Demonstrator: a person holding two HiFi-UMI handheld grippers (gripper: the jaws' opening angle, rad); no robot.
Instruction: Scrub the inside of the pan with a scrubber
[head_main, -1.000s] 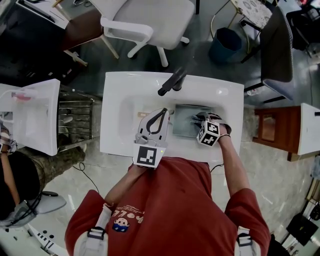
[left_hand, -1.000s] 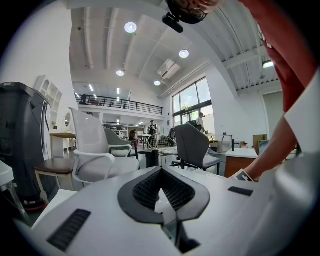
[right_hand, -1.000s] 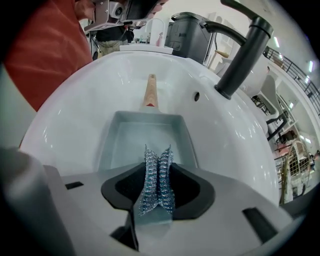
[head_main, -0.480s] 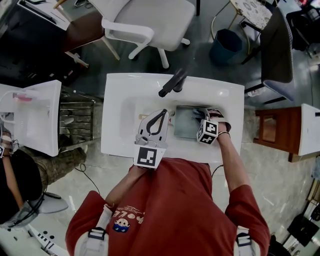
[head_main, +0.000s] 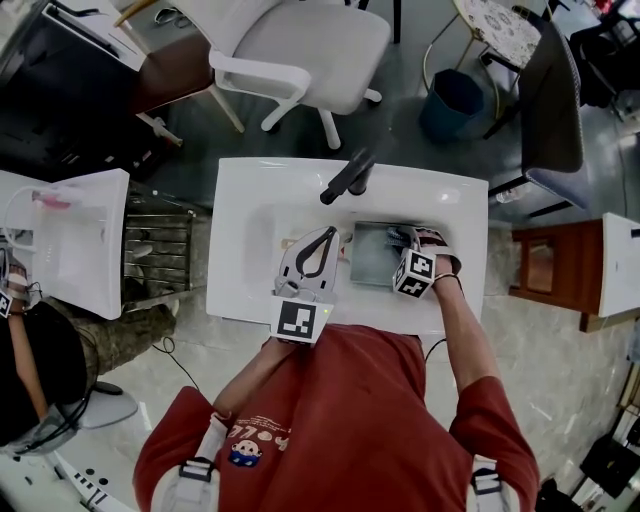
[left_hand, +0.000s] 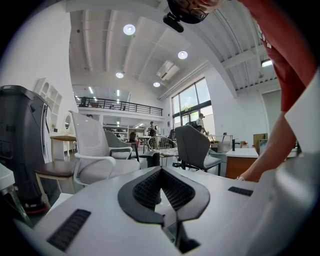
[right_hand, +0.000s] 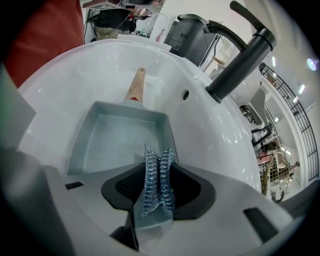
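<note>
A square grey pan (right_hand: 117, 142) with a wooden handle (right_hand: 135, 86) lies in the white sink basin (right_hand: 65, 80). My right gripper (right_hand: 158, 172) is shut on a steel-mesh scrubber (right_hand: 157, 182) at the pan's near rim. In the head view the pan (head_main: 368, 255) sits right of centre in the sink, with the right gripper (head_main: 403, 243) over its right part. My left gripper (head_main: 329, 235) hovers just left of the pan. Seen from the left gripper (left_hand: 161, 172) itself, its jaws are shut on nothing and point out into the room.
A black faucet (head_main: 347, 176) (right_hand: 240, 60) reaches over the sink's far rim (head_main: 300, 175). Beyond it stand a white chair (head_main: 300, 45), a grey chair (head_main: 555, 90) and a blue bin (head_main: 455, 88). A second white sink (head_main: 70, 240) and a wire rack (head_main: 155, 250) are at the left.
The right gripper has shifted slightly toward the far side of the pan, still holding the scrubber. The left gripper has stayed beside the pan.
</note>
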